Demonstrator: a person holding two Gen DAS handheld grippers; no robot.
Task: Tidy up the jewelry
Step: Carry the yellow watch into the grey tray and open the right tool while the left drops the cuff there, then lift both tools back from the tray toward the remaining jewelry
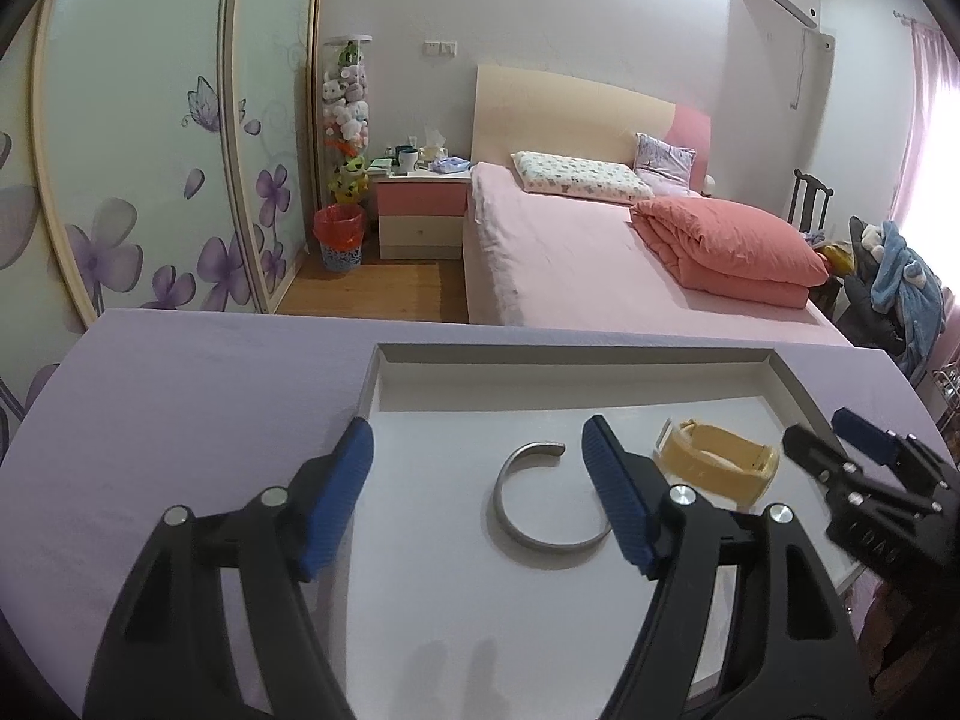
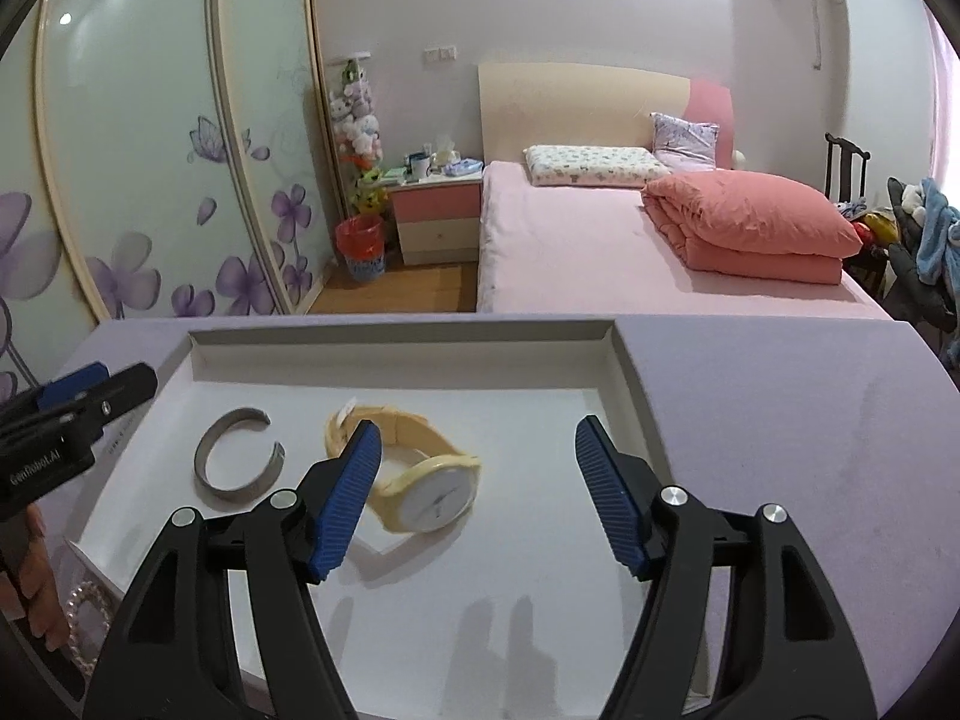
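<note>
A silver bangle (image 1: 543, 498) and a yellow watch (image 2: 420, 468) lie side by side in a shallow white tray (image 1: 540, 384), apart from each other. The left claw (image 1: 477, 462) hangs wide over the bangle, gripping nothing; the right claw (image 2: 477, 456) stands wide beside the watch, also bare. Only the right view shows the watch face and a pearl strand (image 2: 84, 612) at the tray's near-left corner. The tray sits on a lilac counter (image 1: 180, 420); a pink bed (image 1: 570, 264) lies beyond
</note>
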